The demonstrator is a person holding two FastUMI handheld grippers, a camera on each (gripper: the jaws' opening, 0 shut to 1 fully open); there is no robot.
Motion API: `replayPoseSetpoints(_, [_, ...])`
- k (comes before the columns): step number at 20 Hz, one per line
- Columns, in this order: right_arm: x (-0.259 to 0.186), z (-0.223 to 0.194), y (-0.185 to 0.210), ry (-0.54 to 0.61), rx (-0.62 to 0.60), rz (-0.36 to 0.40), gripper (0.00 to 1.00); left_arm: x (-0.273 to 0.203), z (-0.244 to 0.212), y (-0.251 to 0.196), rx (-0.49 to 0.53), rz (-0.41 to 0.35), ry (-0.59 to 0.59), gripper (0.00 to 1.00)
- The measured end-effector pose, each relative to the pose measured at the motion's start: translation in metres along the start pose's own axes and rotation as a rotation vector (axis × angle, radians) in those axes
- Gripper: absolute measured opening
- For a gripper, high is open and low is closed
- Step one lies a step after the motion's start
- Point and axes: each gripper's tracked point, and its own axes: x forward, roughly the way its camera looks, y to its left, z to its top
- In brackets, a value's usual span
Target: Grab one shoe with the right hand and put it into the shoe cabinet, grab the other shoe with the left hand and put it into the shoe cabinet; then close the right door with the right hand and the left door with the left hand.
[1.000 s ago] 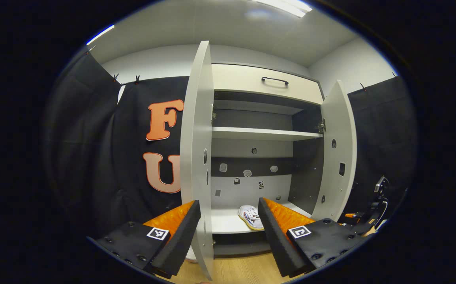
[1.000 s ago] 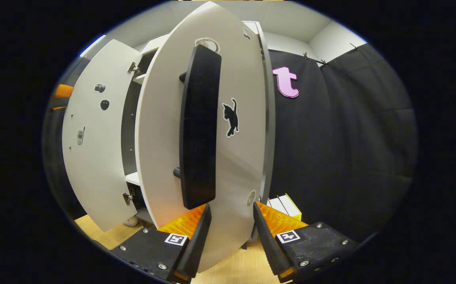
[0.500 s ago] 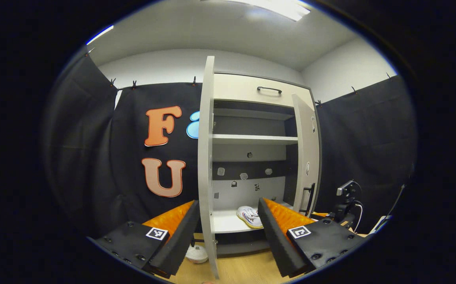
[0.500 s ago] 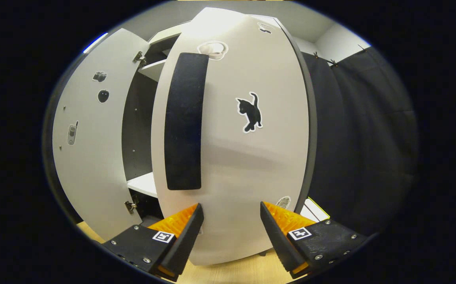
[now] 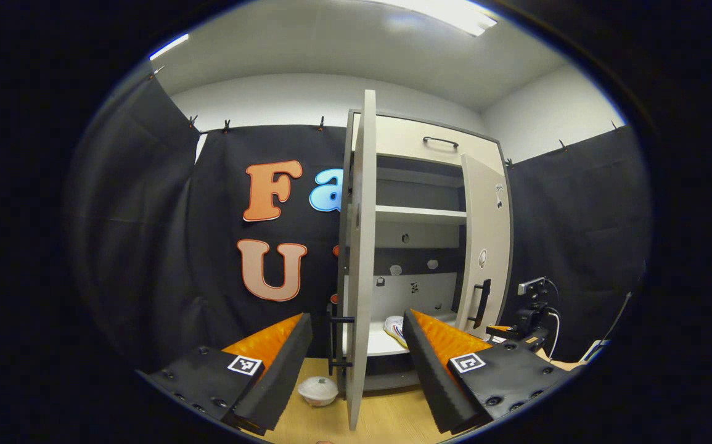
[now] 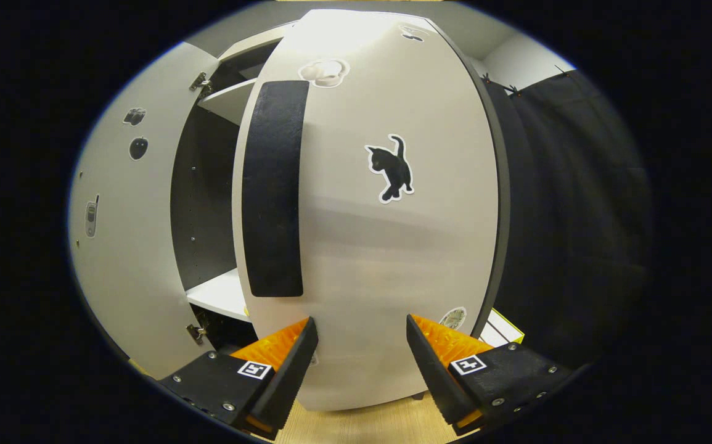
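Both jaws gape apart; right door point(image 6: 380, 246) has swung nearly shut against the shoe cabinet point(image 5: 420, 139), left door point(image 5: 360, 259) next.

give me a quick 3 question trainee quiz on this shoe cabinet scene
1. True or false: the right door is nearly shut.
2. Which sticker sits mid-panel on that door? A) black cat B) red car C) green leaf
3. Fill in: the left door stands wide ____.

Key
1. True; in the left gripper view it lies almost flush with the shoe cabinet.
2. A
3. open; both the left gripper and right gripper are open too.
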Motion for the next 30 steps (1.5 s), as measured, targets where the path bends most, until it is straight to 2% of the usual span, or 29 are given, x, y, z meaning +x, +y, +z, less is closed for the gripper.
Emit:
replayPoseSetpoints(5, [0.004, 0.000, 0.001, 0.021, 0.008, -0.026, 0.90, 0.004, -0.020, 0.037, 0.013, 0.062, 0.025, 0.95])
replayPoseSetpoints(12, [0.007, 0.000, 0.002, 0.030, 0.004, -0.054, 0.90, 0.021, -0.069, 0.075, 0.011, 0.101, 0.071, 0.95])
replayPoseSetpoints(18, [0.009, 0.000, 0.003, 0.035, -0.016, -0.070, 0.90, 0.053, -0.105, 0.084, -0.001, 0.083, 0.118, 0.96])
replayPoseSetpoints(23, [0.011, -0.004, 0.002, 0.052, 0.003, -0.075, 0.90, 0.062, -0.115, 0.080, -0.051, 0.056, 0.148, 0.99])
replayPoseSetpoints(26, [0.007, -0.001, -0.001, 0.051, 0.024, -0.089, 0.92, 0.067, -0.116, 0.081, -0.065, 0.048, 0.152, 0.96])
replayPoseSetpoints(28, [-0.002, 0.003, -0.001, 0.039, 0.030, -0.084, 0.92, 0.070, -0.113, 0.079, -0.033, 0.038, 0.153, 0.99])
replayPoseSetpoints(30, [-0.014, 0.008, -0.005, 0.021, 0.021, -0.092, 0.92, 0.071, -0.108, 0.073, 0.017, 0.035, 0.155, 0.97])
